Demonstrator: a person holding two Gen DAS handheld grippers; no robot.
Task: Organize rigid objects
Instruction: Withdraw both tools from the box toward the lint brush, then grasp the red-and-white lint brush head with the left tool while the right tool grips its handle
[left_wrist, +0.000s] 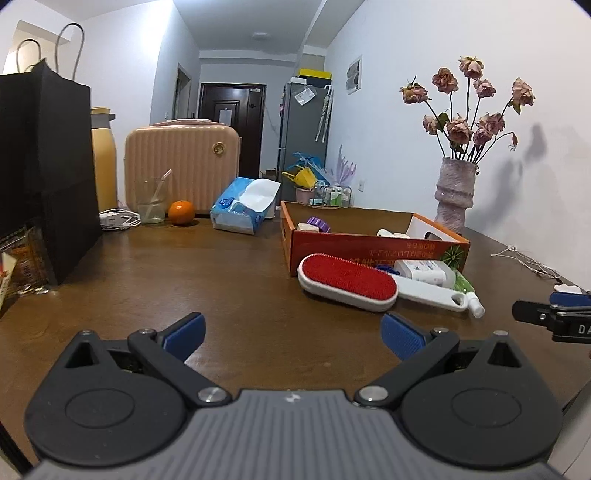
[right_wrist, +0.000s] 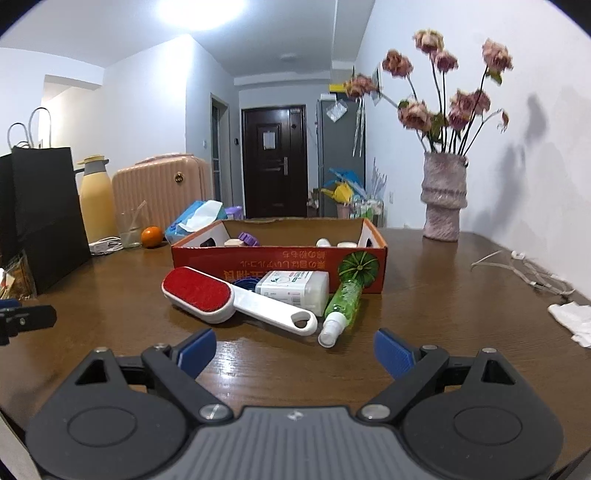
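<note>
Hovering low over the wooden table (right_wrist: 424, 280), both hand-held tools empty: right gripper (right_wrist: 293, 345) spread wide with nothing between its blue pads (right_wrist: 393, 352), left gripper (left_wrist: 293, 334) likewise released. Lying just ahead, outside the orange cardboard box (right_wrist: 280, 258) and against its near wall: a lint brush (right_wrist: 218, 295), a white bottle (right_wrist: 295, 288), a green spray bottle (right_wrist: 341, 304). Already inside the box: a few small white and purple pieces.

Probably best to start with the lint brush, nearest and on top. Closing across the narrow white handle (right_wrist: 273, 312) rather than the broad head; approaching low and square; lifting clear of the box wall before lowering in.

Hard glossy plastic handle, flat, with a heart-shaped hole at the end; red oval pad, velvety. Spray bottle round, clear, slick, likely to roll. White bottle blocky, labelled, steadier.
</note>
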